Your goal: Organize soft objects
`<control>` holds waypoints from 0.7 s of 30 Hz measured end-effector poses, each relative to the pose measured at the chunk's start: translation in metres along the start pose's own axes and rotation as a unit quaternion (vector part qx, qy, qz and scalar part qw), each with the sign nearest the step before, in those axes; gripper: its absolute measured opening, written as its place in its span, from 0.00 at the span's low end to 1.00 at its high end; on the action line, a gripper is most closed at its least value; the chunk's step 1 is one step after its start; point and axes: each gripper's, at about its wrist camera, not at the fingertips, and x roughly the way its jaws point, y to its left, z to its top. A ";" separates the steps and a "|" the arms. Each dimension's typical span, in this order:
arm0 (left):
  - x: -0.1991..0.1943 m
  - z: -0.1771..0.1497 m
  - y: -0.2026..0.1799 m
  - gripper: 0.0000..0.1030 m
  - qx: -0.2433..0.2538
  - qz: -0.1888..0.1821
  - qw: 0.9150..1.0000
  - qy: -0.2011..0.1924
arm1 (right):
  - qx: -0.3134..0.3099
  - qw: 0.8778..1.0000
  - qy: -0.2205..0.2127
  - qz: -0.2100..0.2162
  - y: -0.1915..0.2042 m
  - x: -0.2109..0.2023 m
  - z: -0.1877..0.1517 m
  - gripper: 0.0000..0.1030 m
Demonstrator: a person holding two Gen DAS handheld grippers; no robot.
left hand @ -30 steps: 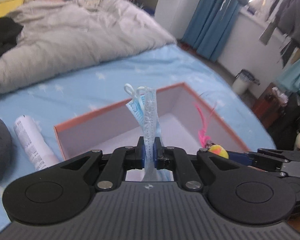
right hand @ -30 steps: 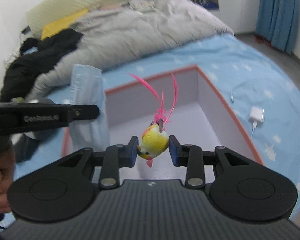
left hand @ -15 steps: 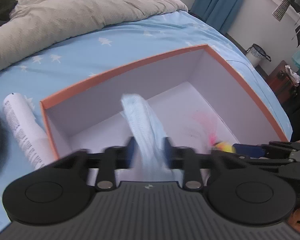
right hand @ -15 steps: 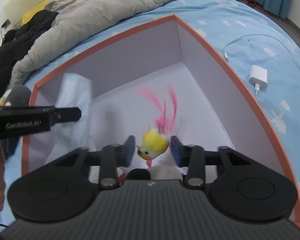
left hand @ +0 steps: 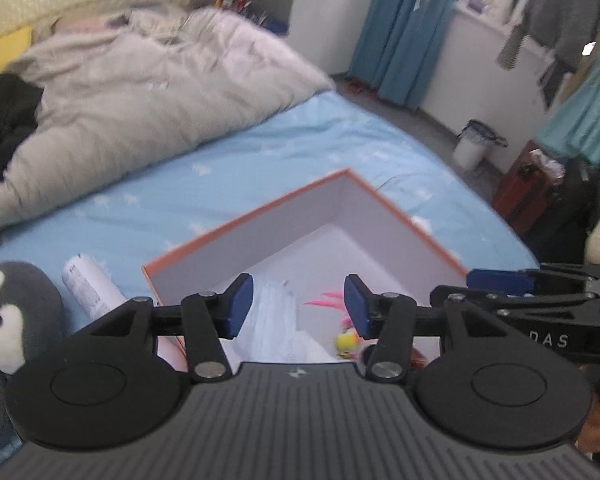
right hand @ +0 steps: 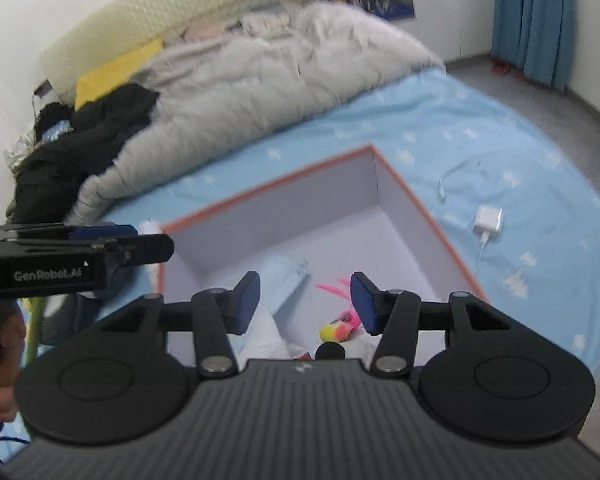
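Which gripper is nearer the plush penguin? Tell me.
Left. The left gripper hangs open over the box, with the plush penguin just outside its left side. The right gripper, also open, sits farther right over the box.

"genrobot.ai" on left tongs [right hand: 112, 240] body; "das" on right tongs [left hand: 496, 280] body.

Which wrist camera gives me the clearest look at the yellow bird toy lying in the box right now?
The right wrist view. The yellow bird toy lies on the box floor with its body and pink feathers clear. In the left wrist view the bird is smaller, blurred and partly behind the left tongs.
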 end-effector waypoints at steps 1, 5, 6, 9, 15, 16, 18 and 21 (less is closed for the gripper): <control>-0.013 0.000 -0.003 0.55 0.005 0.001 1.000 -0.007 | -0.004 1.000 -0.009 -0.002 0.004 -0.013 0.001 0.52; -0.064 -0.004 -0.015 0.55 0.015 -0.008 0.999 -0.033 | -0.008 0.999 -0.041 -0.002 0.018 -0.058 -0.003 0.52; -0.078 -0.007 -0.017 0.55 0.019 -0.008 0.999 -0.040 | -0.013 0.999 -0.048 -0.002 0.023 -0.069 -0.006 0.52; -0.113 -0.017 -0.024 0.55 0.037 -0.001 0.997 -0.063 | -0.022 0.997 -0.068 -0.002 0.035 -0.098 -0.012 0.52; -0.169 -0.040 -0.032 0.55 0.039 -0.013 0.995 -0.092 | -0.028 0.995 -0.094 0.008 0.056 -0.142 -0.033 0.52; -0.177 -0.045 -0.034 0.55 0.041 -0.015 0.994 -0.096 | -0.027 0.995 -0.099 0.007 0.058 -0.148 -0.037 0.52; -0.192 -0.059 -0.037 0.55 0.037 -0.014 0.993 -0.113 | -0.027 0.994 -0.108 0.007 0.063 -0.157 -0.045 0.53; -0.203 -0.081 -0.042 0.55 0.034 -0.010 0.992 -0.125 | -0.020 0.993 -0.116 0.001 0.068 -0.163 -0.062 0.56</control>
